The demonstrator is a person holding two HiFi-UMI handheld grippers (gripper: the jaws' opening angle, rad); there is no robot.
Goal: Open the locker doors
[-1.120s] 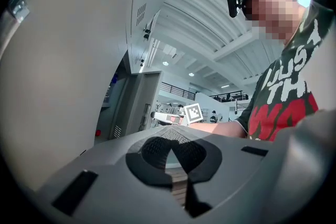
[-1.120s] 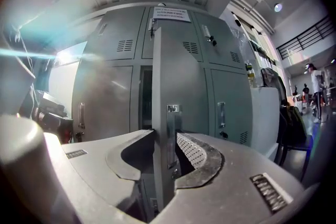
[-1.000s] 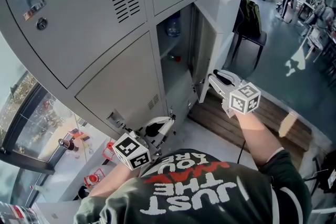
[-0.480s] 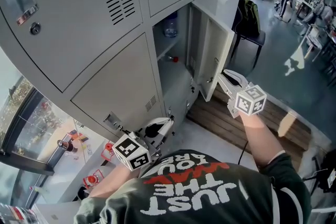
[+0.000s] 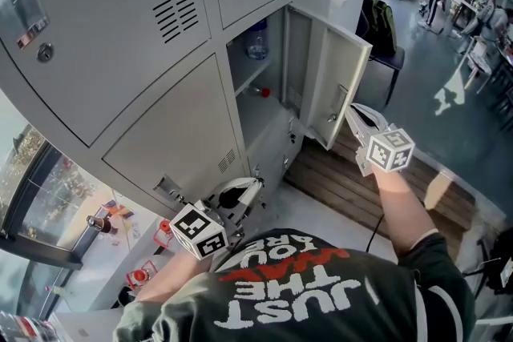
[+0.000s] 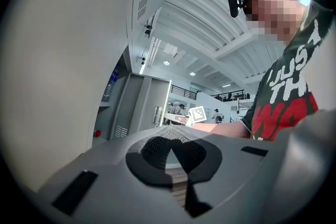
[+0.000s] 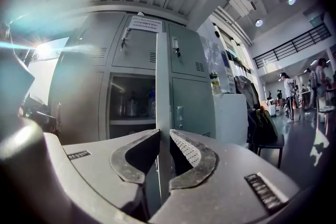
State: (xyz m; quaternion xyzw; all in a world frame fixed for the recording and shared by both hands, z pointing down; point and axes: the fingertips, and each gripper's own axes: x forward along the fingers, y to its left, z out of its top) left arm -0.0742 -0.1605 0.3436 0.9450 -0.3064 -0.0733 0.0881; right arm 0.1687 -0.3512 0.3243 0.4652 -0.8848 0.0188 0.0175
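While working the right side, holds the left hand-held gripper (image 5: 250, 190) (image 6: 170, 138) low and idle, jaws together on nothing, near the closed grey sheet-metal lower locker door (image 5: 172, 136). Further right, shows the tall grey metal locker door (image 5: 341, 76) (image 7: 163, 60) standing partway open, with a clear plastic water bottle (image 5: 256, 38) on the shelf inside. At the right, pinches that door's thin free edge with the right hand-held gripper (image 5: 350, 111) (image 7: 164, 140), jaws just closed in onto the sheet between them. Looks like the swing-open step, roughly midway. Next calls for pulling along the hinge arc without slipping off the edge, then letting go and turning to the doors not yet opened.
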